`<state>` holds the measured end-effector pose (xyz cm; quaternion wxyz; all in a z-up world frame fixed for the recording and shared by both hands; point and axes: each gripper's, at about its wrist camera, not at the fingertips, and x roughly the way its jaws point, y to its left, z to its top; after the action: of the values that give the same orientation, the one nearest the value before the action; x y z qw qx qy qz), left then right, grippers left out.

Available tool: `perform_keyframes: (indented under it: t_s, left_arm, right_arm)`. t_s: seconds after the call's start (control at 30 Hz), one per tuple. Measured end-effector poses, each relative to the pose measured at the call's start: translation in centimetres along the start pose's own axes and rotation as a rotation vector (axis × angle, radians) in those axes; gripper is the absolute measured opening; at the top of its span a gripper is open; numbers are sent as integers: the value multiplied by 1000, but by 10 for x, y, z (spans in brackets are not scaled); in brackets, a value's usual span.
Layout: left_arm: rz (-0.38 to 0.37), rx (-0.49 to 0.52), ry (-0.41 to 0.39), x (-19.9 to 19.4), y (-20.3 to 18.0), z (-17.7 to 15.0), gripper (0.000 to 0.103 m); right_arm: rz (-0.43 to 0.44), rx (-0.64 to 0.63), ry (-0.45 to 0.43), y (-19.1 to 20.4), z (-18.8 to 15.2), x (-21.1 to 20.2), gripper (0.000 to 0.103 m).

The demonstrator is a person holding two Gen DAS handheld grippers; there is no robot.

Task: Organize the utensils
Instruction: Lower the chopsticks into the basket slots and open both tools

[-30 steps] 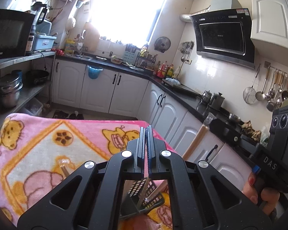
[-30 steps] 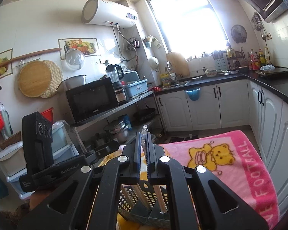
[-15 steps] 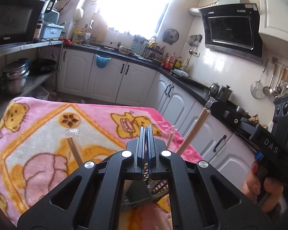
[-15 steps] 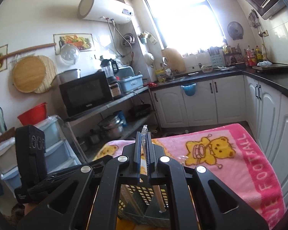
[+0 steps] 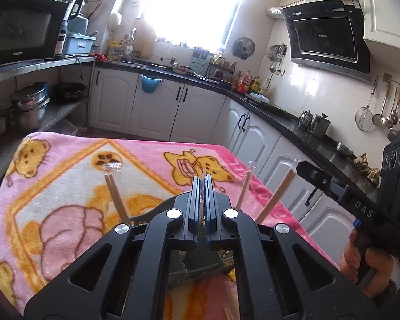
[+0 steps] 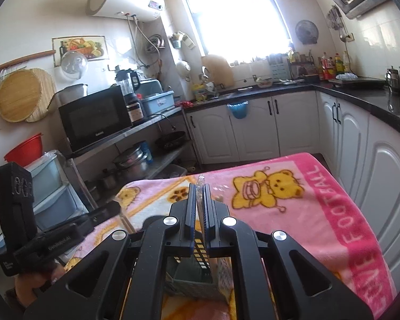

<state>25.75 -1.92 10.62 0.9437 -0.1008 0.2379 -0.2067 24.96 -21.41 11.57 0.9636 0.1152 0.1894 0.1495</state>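
Note:
My left gripper (image 5: pixel 202 180) is shut on a wrapped pair of chopsticks whose clear wrapper tip pokes out between the fingers. My right gripper (image 6: pixel 199 188) is shut on another wrapped pair of chopsticks (image 6: pixel 200 181). Below both grippers stands a dark mesh utensil basket (image 6: pixel 200 280), mostly hidden; it also shows in the left wrist view (image 5: pixel 200 269). Three wrapped chopstick pairs stand up out of it: one on the left (image 5: pixel 116 194), two on the right (image 5: pixel 244 189) (image 5: pixel 276 200). The right gripper's body (image 5: pixel 360 208) appears at the right of the left wrist view.
The basket sits on a table under a pink bear-print blanket (image 5: pixel 66 186), also in the right wrist view (image 6: pixel 320 200). White cabinets with a black counter (image 5: pixel 280 112) run behind and to the right. A steel shelf with pots and a microwave (image 6: pixel 93 117) stands to the left.
Both grippers have risen and pulled back from the basket, still shut on their chopsticks. More of the standing chopsticks and the blanket has come into view.

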Motion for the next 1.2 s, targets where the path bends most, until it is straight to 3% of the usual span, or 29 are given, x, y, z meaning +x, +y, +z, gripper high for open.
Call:
perform_keyframes:
  t_s: [0.1, 0.3, 0.7, 0.77, 0.97, 1.13, 1.2]
  left_arm:
    - [9, -9, -5, -4, 2, -3, 1]
    - [32, -26, -10, -12, 4, -7, 2]
    - [78, -53, -30, -29, 7, -11, 42]
    - [86, -61, -36, -34, 7, -12, 56]
    - [102, -76, -60, -44, 3, -15, 81]
    - [104, -75, -76, -55, -1, -17, 92]
    - [113, -81, -83, -61, 0, -20, 92]
  right_arm:
    - [-11, 8, 5, -5, -6, -4, 9]
    - [-19, 8, 14, -9, -9, -11, 24]
    - [-21, -44, 35, -4, -25, -30, 40]
    - [-26, -53, 30, -3, -26, -35, 44]
    - [-35, -68, 25, -5, -31, -49, 53]
    - [-42, -79, 23, -3, -34, -60, 65]
    - [-50, -86, 16, -2, -35, -64, 67]
